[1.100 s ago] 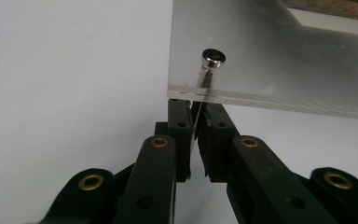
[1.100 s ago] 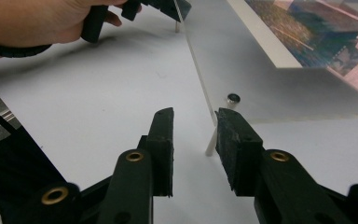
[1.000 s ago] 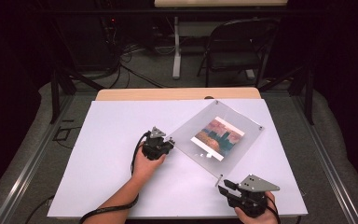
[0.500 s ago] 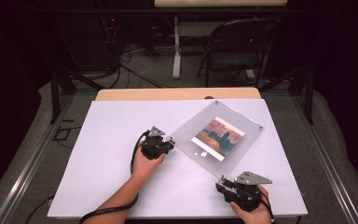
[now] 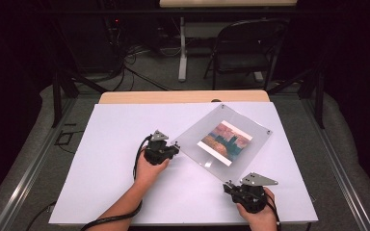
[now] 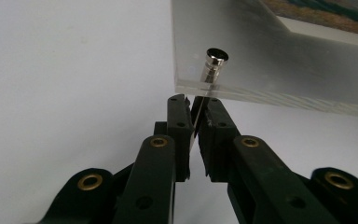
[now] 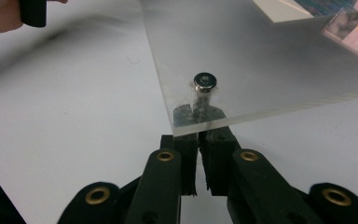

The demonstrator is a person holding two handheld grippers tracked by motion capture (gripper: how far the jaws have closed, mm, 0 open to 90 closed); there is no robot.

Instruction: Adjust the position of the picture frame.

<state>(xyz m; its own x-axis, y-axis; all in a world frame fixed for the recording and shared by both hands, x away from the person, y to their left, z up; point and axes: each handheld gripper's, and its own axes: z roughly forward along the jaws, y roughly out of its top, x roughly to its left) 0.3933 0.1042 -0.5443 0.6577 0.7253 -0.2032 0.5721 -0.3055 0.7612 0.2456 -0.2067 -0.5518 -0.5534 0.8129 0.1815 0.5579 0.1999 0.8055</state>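
Clear frame (image 5: 226, 142) sits right of center on the white table (image 5: 111, 144). My left gripper (image 5: 173, 150) pinches its left-corner post (image 6: 213, 63); my right gripper (image 5: 230, 186), jaws just closing, is clamped under the near-corner post (image 7: 204, 84). Chair (image 5: 243, 48) sits upper right.

clear glossy acrylic frame (image 5: 226, 140), seemingly metal stud (image 6: 213, 66)

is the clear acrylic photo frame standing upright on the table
No, the clear acrylic photo frame lies flat on the white table, picture facing up.
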